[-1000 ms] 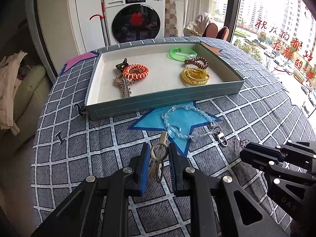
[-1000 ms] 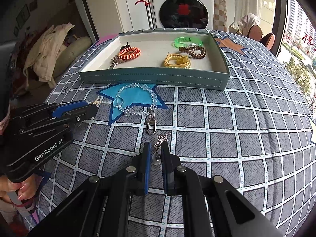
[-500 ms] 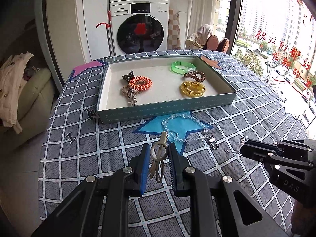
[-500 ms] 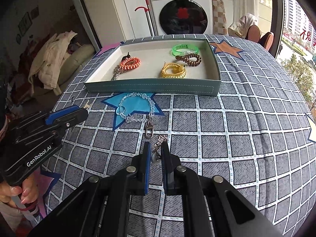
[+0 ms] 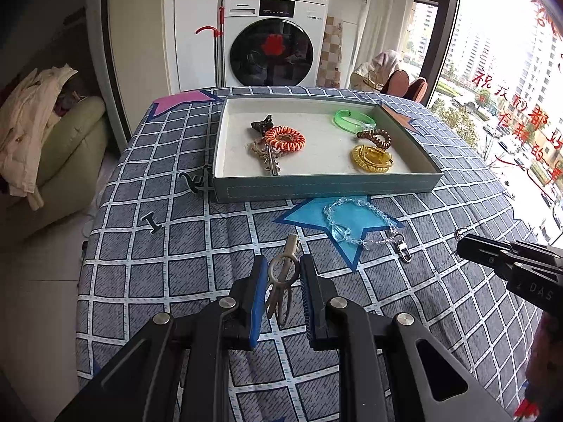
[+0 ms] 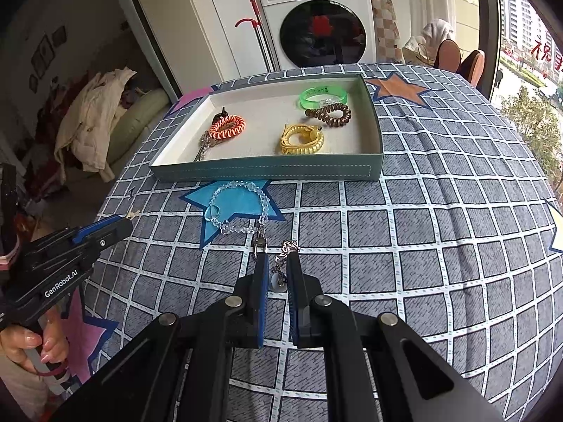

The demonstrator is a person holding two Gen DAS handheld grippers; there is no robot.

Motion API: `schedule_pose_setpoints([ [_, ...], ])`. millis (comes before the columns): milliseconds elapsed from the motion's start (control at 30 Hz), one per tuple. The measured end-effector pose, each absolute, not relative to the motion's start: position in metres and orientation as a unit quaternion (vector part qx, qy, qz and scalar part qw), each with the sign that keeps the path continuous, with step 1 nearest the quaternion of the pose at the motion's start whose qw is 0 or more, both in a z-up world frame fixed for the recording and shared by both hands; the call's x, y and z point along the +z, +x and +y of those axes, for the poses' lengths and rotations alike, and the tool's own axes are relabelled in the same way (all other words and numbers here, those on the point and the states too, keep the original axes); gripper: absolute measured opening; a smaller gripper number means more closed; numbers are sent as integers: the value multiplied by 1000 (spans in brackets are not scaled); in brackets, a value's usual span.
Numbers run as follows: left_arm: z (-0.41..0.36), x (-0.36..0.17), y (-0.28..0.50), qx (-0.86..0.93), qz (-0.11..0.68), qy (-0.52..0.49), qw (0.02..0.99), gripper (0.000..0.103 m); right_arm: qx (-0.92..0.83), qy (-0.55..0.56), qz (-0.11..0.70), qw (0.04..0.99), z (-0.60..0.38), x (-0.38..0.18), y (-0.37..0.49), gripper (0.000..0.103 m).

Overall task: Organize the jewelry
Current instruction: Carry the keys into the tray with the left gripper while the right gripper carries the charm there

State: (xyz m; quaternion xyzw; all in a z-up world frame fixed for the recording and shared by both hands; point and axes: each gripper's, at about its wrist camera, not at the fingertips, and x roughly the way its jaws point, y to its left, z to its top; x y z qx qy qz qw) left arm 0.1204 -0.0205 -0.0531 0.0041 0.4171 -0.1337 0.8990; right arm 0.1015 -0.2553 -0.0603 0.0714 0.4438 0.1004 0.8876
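Left wrist view: we see the left gripper (image 5: 281,274) clamped on a metal hair clip (image 5: 281,281), its beak poking out past the tips toward the far side, loops hanging back btw the blue pads. Clip is off the cloth, held above the checked bedspread (image 5: 158,246). Far of the gripper, centre-right, sits the teal tray (image 5: 327,188) w/ an orange coil tie (image 5: 285,138), a green bangle (image 5: 353,119), a brown coil tie (image 5: 374,138), a yellow coil tie (image 5: 371,158) and a dark claw clip w/ a metal piece (image 5: 267,154) inside. Btw gripper and tray, slightly right, a clear bead bracelet (image 5: 355,218) lies on a blue star patch (image 5: 316,216), its clasp end near right. Right gripper (image 5: 464,246) comes in at right edge, tips shut, a bit of silver chain at the tip.

Right wrist view: we see the right gripper (image 6: 276,267) closed on a small silver chain piece (image 6: 285,256); chain sticks out at the tips, a small round bit sits btw the pads. Bead bracelet (image 6: 239,207) just far-left of the tips, its clasp right beside the left finger, not gripped. Tray (image 6: 274,170) further off, centre. Left gripper (image 6: 116,227) at left edge, clip tip just showing; a hand (image 6: 38,348) holds its handle at near left.
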Motion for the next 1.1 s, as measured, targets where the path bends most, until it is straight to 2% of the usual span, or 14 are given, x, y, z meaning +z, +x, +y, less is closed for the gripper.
schedule_pose_setpoints([
  [633, -18, -31, 149, -121, 398, -14, 909, 39, 114, 87, 423, 895, -258, -29, 142, 11],
  [1100, -29, -12, 208, -107, 383, -7, 918, 39, 129, 87, 410, 899, -261, -11, 196, 11],
])
